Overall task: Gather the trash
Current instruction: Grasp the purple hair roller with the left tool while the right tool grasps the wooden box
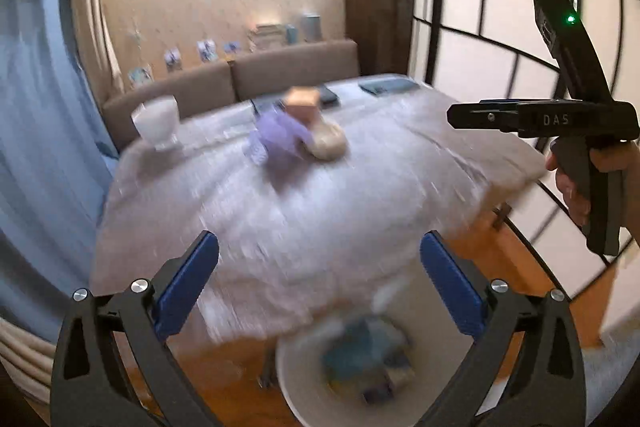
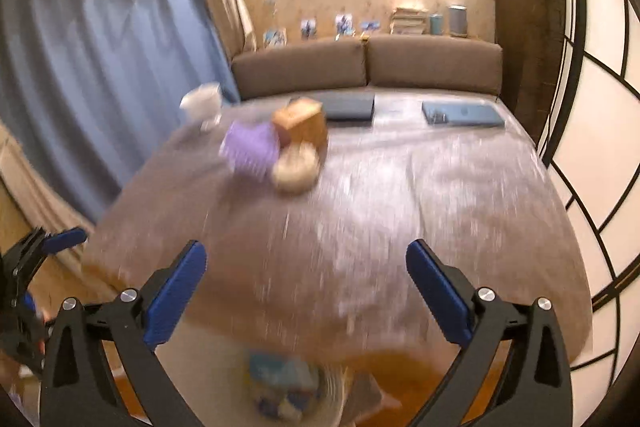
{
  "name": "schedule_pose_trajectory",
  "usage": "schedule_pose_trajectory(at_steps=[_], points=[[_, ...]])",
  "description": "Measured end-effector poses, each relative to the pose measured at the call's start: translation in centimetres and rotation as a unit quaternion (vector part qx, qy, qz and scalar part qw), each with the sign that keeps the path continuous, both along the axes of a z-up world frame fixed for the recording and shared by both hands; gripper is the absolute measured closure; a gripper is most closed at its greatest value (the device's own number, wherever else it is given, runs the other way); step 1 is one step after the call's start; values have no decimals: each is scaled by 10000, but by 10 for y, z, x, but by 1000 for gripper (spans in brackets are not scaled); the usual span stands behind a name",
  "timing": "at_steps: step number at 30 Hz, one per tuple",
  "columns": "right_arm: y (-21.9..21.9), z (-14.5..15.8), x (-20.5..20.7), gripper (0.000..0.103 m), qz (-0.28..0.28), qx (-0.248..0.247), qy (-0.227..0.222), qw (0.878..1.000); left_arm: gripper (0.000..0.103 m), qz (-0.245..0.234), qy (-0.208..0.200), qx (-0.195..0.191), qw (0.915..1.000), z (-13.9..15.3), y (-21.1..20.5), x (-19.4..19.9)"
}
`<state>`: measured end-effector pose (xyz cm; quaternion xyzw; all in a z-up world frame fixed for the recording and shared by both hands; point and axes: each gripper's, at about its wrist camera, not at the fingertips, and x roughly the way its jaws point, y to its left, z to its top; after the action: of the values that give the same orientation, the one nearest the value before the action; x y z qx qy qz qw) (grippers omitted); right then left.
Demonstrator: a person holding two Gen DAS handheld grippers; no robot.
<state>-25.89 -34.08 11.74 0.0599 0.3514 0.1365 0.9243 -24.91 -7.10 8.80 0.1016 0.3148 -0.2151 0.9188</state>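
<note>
Both the left gripper point(image 1: 319, 281) and right gripper point(image 2: 306, 287) gaped wide, empty, above the table's point(image 2: 400, 195) near edge, trash bin point(image 1: 304, 383) below, three blurred items point(image 2: 276, 147) clustered far-left.

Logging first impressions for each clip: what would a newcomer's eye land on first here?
Probably the small cluster on the cloth-covered table: a purple item, a tan box and a round beige lump, all blurred. Next, the white bin on the floor at the table's near edge, already holding bluish litter. Both the left hand-held gripper and the right hand-held gripper are open and empty.
</note>
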Motion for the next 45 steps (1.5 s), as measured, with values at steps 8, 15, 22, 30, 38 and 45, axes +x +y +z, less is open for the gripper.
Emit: schedule_pose_trajectory(at_steps=[8,15,22,30,38,45], points=[[25,-2,107,5,297,-568,-24,9979,2,231,137,-45,9996,-2,-17,86],[53,-23,160,5,703,-776,197,9943,2,270,307,-178,9990,-12,-23,125],[69,-42,195,8,891,-844,255,9921,18,355,1245,-1296,9831,-30,-14,162],[74,-57,214,19,1214,-878,348,9881,35,448,1904,-2207,9555,-45,-6,178],[74,-65,230,24,1301,-736,453,9877,41,578,2178,-2628,9382,-54,-2,192],[67,-71,241,32,1242,-420,682,9890,41,488,2347,-2813,9292,-59,2,208]])
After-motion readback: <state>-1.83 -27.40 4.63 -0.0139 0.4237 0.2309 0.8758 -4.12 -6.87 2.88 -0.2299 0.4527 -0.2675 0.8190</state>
